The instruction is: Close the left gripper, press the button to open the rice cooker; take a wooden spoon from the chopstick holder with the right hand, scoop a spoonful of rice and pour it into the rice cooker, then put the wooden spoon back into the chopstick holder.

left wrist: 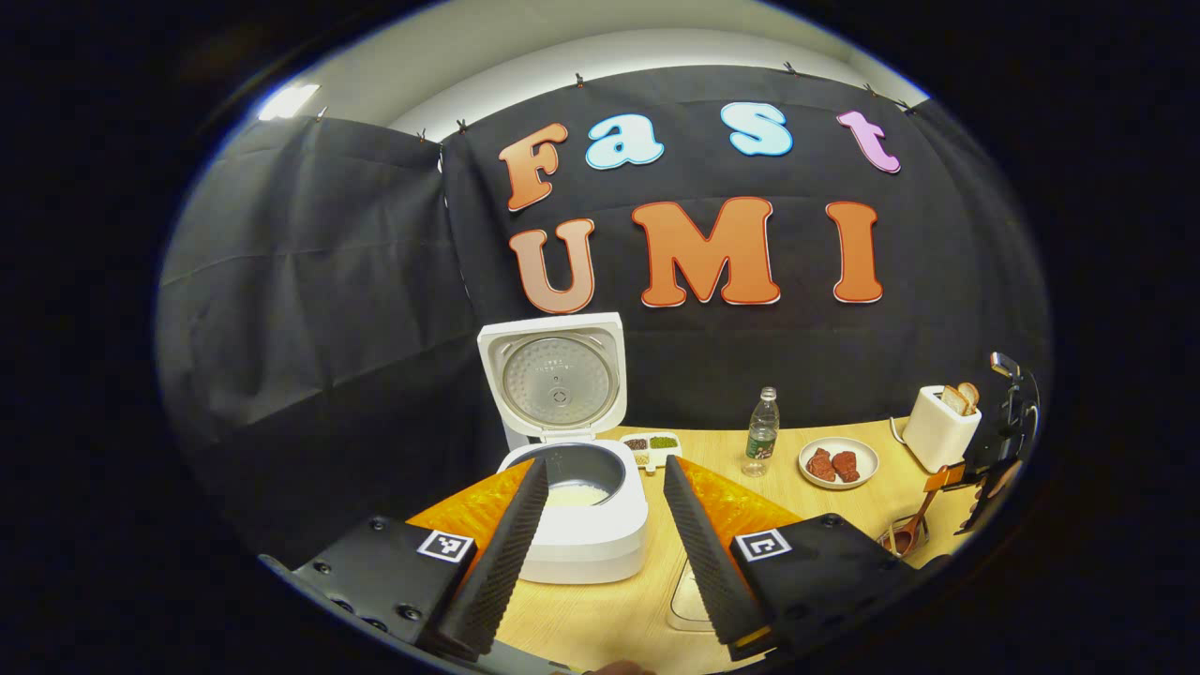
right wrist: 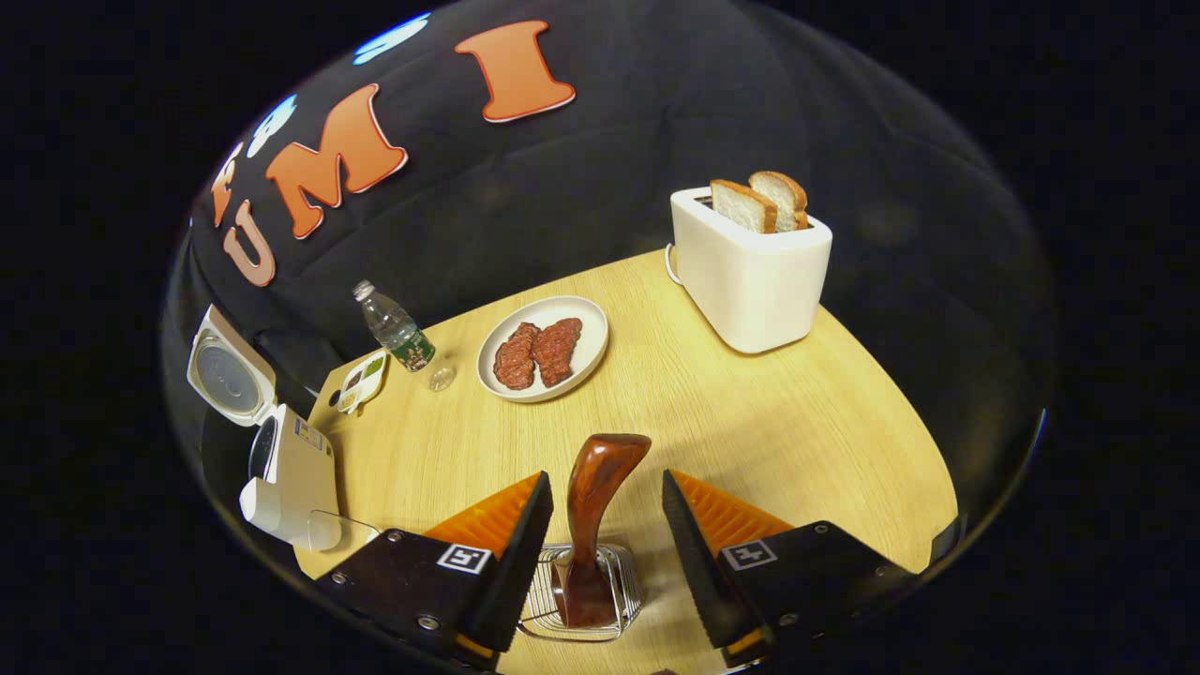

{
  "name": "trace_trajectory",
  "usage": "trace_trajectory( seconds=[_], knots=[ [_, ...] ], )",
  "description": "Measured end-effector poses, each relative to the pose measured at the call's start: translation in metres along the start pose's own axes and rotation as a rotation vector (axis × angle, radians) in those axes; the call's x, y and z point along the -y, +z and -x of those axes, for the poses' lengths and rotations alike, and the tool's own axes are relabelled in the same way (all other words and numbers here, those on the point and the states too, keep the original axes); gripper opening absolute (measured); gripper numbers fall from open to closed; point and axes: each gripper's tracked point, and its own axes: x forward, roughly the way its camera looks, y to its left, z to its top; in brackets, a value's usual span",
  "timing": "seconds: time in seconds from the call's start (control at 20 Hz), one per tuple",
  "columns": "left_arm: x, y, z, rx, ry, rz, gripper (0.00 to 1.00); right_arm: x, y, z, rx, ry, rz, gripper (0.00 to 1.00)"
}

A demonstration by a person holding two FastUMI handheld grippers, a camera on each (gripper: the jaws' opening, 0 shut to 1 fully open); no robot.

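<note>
Right tool [right wrist: 607,497] open astride wooden spoon [right wrist: 592,525].

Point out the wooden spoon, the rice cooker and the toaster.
wooden spoon [right wrist: 600,478]: right gripper view, on its handle.
rice cooker [left wrist: 586,544]: left gripper view, on its white front wall.
toaster [right wrist: 755,281]: right gripper view, on its white side.

The wooden spoon [right wrist: 600,506] between the right claw [right wrist: 607,520] fingers hides its bowl inside the wire chopstick holder [right wrist: 623,586].
</note>
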Motion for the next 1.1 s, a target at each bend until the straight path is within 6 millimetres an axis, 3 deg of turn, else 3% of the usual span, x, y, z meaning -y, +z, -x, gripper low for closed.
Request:
trace_trajectory(
  seconds=[0.3, 0.4, 0.45, 0.5, 0.55, 0.8, 0.85, 1.1],
  knots=[
    [0.006, 0.000, 0.003, -0.004, -0.004, -0.019, 0.83, -0.005, -0.014, -0.019, -0.083, -0.006, -0.025, 0.43],
    [0.006, 0.003, 0.000, 0.000, -0.010, -0.030, 0.84, -0.007, -0.015, -0.019, -0.089, -0.008, -0.035, 0.28],
    [0.008, 0.003, 0.000, 0.002, -0.015, -0.036, 0.87, -0.009, -0.015, -0.017, -0.090, -0.002, -0.051, 0.25],
    [0.009, 0.004, -0.001, 0.005, -0.020, -0.041, 0.83, -0.011, -0.016, -0.011, -0.084, 0.008, -0.066, 0.29],
    [0.010, 0.005, -0.003, 0.009, -0.024, -0.044, 0.83, -0.011, -0.016, -0.004, -0.071, 0.016, -0.078, 0.22],
    [0.015, 0.005, -0.015, 0.012, -0.061, -0.047, 0.89, -0.009, -0.021, 0.023, 0.032, 0.031, -0.128, 0.16],
    [0.017, 0.006, -0.017, 0.015, -0.071, -0.049, 0.89, -0.008, -0.024, 0.026, 0.050, 0.031, -0.133, 0.20],
    [0.023, 0.007, -0.025, 0.022, -0.111, -0.051, 0.89, -0.007, -0.025, 0.041, 0.117, 0.052, -0.184, 0.17]
  ],
)
